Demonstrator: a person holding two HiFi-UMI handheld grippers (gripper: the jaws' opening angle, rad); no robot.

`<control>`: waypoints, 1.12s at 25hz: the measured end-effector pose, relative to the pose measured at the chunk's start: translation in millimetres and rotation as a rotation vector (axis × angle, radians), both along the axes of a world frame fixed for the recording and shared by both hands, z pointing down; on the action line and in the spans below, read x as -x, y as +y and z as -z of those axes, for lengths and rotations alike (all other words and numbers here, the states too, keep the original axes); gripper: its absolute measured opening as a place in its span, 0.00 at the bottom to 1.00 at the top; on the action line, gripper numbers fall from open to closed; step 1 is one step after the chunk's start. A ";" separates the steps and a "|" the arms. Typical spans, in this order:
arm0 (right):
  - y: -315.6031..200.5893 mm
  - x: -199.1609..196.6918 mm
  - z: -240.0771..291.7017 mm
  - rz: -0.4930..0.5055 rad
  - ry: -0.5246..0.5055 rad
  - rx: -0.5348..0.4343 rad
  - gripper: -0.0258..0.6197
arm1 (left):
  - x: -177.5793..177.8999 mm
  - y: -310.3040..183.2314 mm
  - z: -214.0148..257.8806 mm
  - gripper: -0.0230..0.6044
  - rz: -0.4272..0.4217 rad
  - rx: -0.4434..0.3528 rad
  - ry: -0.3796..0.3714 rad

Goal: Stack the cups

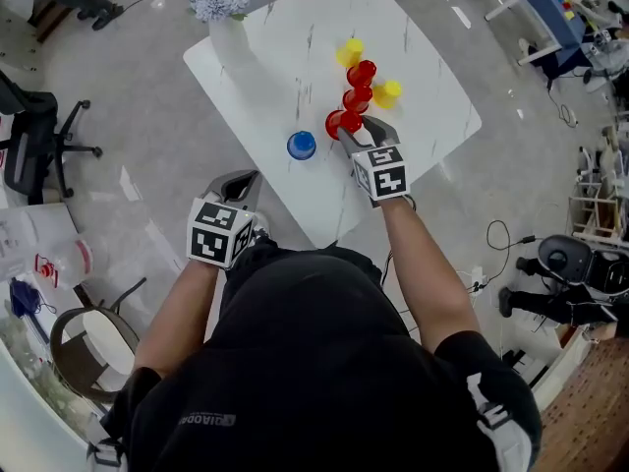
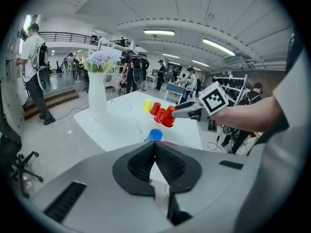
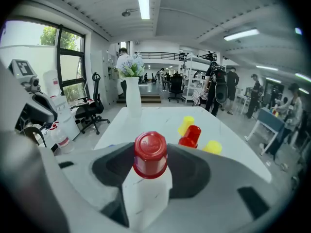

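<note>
On the white marble table [image 1: 295, 37] stand two yellow cups [image 1: 350, 52] [image 1: 386, 92], two red cups [image 1: 362, 73] [image 1: 356, 98] and a blue cup [image 1: 302, 146], all upside down. My right gripper [image 1: 356, 128] is shut on a third red cup [image 1: 343, 123], held upside down just above the table beside the red pair. In the right gripper view that red cup [image 3: 150, 154] fills the space between the jaws. My left gripper [image 1: 241, 187] hangs off the table's near edge, shut and holding nothing. The blue cup [image 2: 154, 134] lies just beyond its tips.
A white vase with pale flowers [image 1: 224, 13] stands at the table's far left corner. A black office chair [image 1: 34, 146] is on the floor at left. Cables and equipment [image 1: 570, 264] lie on the floor at right. People stand in the background.
</note>
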State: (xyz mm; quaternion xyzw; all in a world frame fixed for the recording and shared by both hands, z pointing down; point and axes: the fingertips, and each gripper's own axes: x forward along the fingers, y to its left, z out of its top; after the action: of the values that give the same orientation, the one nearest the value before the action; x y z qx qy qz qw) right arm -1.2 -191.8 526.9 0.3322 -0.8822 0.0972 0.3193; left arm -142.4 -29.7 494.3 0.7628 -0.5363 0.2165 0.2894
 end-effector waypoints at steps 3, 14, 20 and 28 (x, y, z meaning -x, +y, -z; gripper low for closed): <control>10.4 -12.4 -16.6 -0.012 0.031 0.027 0.37 | -7.7 -4.2 0.8 0.04 -0.022 -0.005 0.000; 39.3 -12.2 -60.4 0.023 0.099 0.092 0.37 | -18.4 -13.6 4.3 0.04 -0.070 -0.006 -0.008; 44.1 -3.9 -64.0 0.033 0.106 0.102 0.37 | -17.1 -12.3 5.2 0.04 -0.069 -0.004 -0.010; 44.3 1.9 -71.6 0.047 0.115 0.111 0.37 | -13.9 -8.2 1.8 0.04 -0.053 0.007 -0.009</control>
State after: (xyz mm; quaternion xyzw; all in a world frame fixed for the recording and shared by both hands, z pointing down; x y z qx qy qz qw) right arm -3.1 -147.5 598.5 0.2983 -0.8632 0.1196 0.3894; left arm -128.5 -38.0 492.4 0.7748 -0.5163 0.2293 0.2837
